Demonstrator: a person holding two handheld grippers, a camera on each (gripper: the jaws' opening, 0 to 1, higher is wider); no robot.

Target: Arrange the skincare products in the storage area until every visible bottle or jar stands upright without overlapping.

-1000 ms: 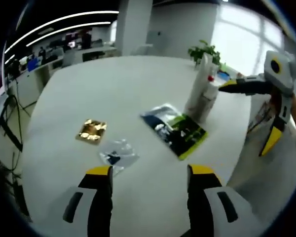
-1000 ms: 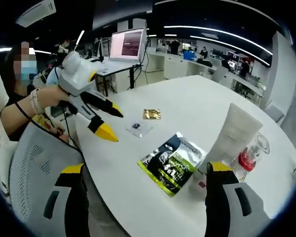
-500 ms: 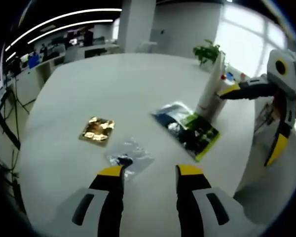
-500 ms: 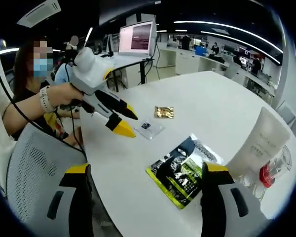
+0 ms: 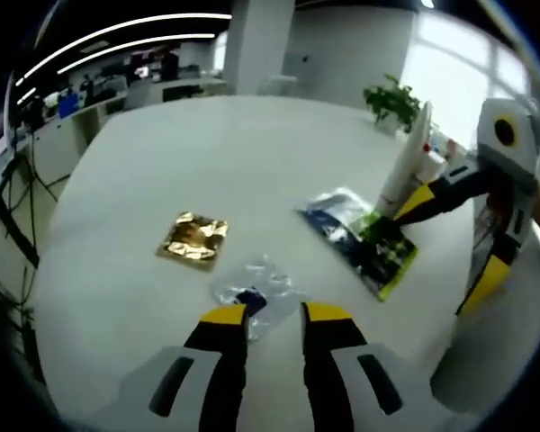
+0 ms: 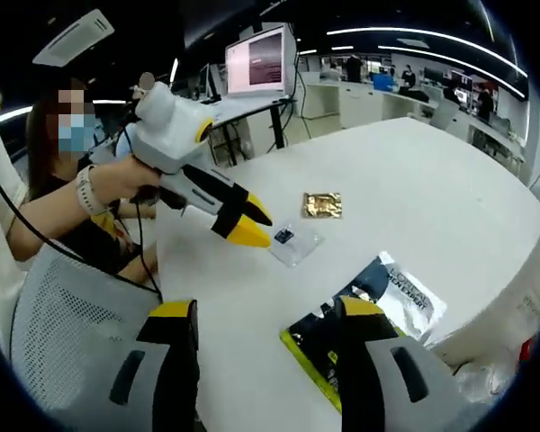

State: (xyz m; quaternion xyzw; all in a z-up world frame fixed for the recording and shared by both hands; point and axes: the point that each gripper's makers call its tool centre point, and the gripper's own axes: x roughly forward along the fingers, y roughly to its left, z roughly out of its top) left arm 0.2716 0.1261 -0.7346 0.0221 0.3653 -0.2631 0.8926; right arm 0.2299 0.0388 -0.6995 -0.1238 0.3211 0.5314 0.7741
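Observation:
A clear sachet [image 5: 252,292] with a dark spot lies on the white table [image 5: 207,162], just ahead of my left gripper [image 5: 276,315]. The left jaws stand open with a narrow gap, nothing between them. A gold sachet [image 5: 195,238] lies to its left, a green-and-black pouch [image 5: 364,238] to its right. Behind the pouch a white tube [image 5: 409,162] stands upright. My right gripper [image 6: 265,310] is open above the pouch [image 6: 369,324], near the table edge. In the right gripper view the left gripper [image 6: 250,227] hovers beside the clear sachet [image 6: 292,241], the gold sachet [image 6: 322,204] beyond.
A person [image 6: 90,189] sits at the table edge holding the left gripper. A mesh chair back [image 6: 63,333] stands below. A potted plant [image 5: 391,99] sits at the far side. The right gripper [image 5: 454,238] enters the left gripper view, jaws apart.
Both pairs of jaws have narrowed. My left gripper has moved closer to the clear sachet. My right gripper has come lower and nearer to the pouch and the tube's base.

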